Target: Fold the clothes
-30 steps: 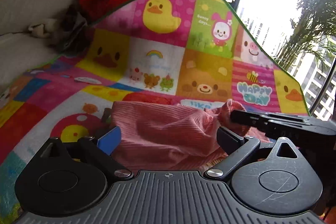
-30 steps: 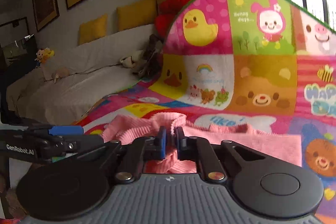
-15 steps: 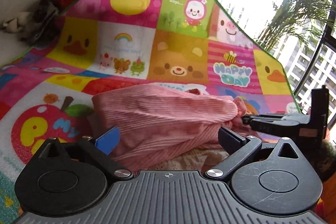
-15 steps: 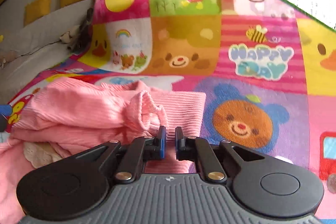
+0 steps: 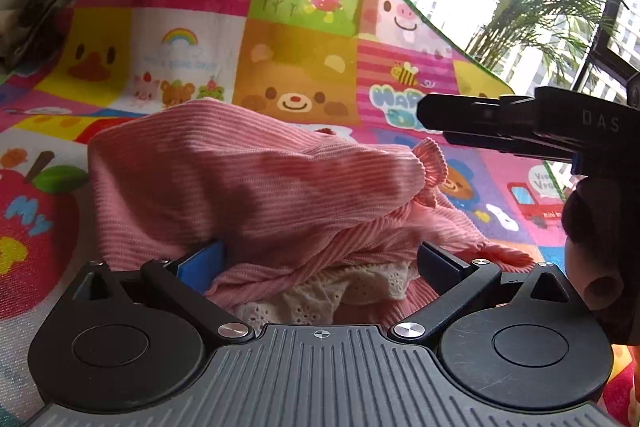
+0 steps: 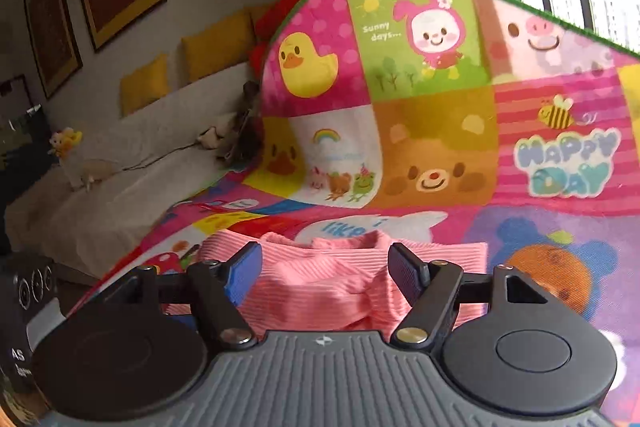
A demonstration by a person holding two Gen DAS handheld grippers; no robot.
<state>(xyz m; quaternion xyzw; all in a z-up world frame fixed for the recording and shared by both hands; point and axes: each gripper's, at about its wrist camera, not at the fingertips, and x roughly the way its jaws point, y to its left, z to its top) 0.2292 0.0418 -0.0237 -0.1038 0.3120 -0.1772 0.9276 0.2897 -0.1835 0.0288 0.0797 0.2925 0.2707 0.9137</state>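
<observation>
Pink ribbed garment (image 5: 256,187) lies bunched on the play mat (image 5: 304,75), between the wide-spread fingers of the left gripper (image 5: 320,263). Right gripper (image 6: 325,269) also stands wide open just over the cloth, gripping nothing.

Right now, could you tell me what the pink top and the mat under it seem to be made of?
Pink top: soft ribbed knit, matte; fine parallel ridges, limp folds, with a cream eyelet lace trim. Mat: probably foam or vinyl, slightly glossy print; it curves up stiffly.
</observation>
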